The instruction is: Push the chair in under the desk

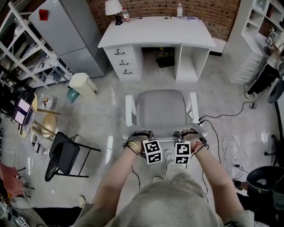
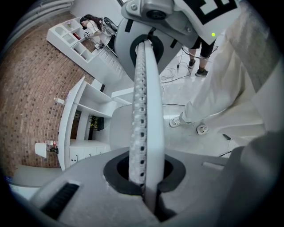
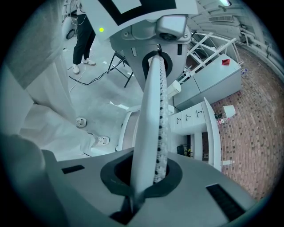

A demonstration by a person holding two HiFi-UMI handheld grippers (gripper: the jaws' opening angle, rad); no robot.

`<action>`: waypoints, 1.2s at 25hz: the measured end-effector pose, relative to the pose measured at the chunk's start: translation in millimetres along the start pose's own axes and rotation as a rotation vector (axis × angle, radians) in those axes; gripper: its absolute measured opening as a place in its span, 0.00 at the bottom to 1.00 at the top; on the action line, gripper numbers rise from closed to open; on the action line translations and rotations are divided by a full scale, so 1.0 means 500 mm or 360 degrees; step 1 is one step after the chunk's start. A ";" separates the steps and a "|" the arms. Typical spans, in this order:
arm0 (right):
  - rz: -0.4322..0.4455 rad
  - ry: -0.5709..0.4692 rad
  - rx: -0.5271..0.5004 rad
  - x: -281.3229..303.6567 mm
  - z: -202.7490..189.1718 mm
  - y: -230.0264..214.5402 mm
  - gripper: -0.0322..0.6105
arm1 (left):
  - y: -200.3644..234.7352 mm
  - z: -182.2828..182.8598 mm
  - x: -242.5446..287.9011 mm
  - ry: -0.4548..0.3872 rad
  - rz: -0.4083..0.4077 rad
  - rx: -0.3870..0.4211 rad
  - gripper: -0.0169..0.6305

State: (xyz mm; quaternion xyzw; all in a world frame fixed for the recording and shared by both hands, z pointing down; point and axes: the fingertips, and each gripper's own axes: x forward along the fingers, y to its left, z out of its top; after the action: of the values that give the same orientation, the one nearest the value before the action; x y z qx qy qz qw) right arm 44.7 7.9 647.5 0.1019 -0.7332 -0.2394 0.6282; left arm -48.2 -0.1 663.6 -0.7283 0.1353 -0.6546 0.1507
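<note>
grey fridge [image 1: 66, 31], cream lidded bin [image 1: 82, 83], black folding chair [image 1: 65, 156], white lamp [image 1: 113, 8], brick wall [image 1: 213, 11], floor cables [image 1: 229, 142]

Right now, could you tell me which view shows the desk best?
The head view: the whole desk stands unobstructed beyond the chair. Both gripper views catch it only small and sideways, beside the jaws.

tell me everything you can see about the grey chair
The chair is padded in grey, seat and backrest, with white armrests either side; its base is hidden from above. It stands upright on the glossy floor, facing the kneehole of the white desk but short of it, not pushed in. The left gripper and right gripper, both shut and empty, sit at the backrest's top edge, seemingly against it.
</note>
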 end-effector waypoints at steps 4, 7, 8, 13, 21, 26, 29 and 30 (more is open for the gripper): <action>0.0000 -0.0002 0.0001 0.007 0.001 -0.015 0.06 | 0.015 -0.005 0.005 0.0000 0.0008 0.0000 0.05; 0.0003 0.0000 0.0008 0.014 -0.001 -0.024 0.06 | 0.026 -0.006 0.010 -0.0002 0.0020 0.0004 0.05; 0.0005 -0.0002 0.0010 0.017 -0.001 -0.028 0.06 | 0.031 -0.007 0.012 -0.0003 0.0025 0.0004 0.05; 0.0017 -0.0005 0.0016 0.029 -0.004 -0.045 0.06 | 0.051 -0.010 0.022 -0.0003 0.0037 0.0010 0.05; 0.0031 -0.0023 0.0001 0.051 -0.012 -0.087 0.06 | 0.095 -0.014 0.040 0.0005 0.0062 -0.0011 0.05; 0.0022 -0.0029 -0.0020 0.065 -0.012 -0.112 0.06 | 0.121 -0.023 0.050 0.0013 0.0077 -0.0006 0.05; 0.0014 -0.0029 -0.0029 0.073 -0.013 -0.127 0.06 | 0.137 -0.027 0.056 0.0015 0.0076 -0.0004 0.05; 0.0016 -0.0029 -0.0030 0.075 -0.014 -0.132 0.06 | 0.142 -0.028 0.058 0.0015 0.0074 -0.0004 0.05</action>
State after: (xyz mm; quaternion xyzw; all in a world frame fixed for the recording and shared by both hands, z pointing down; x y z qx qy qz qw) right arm 34.2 -67.7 649.0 0.0903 -0.7372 -0.2440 0.6236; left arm -59.0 -77.4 663.3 -0.7221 0.1538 -0.6541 0.1645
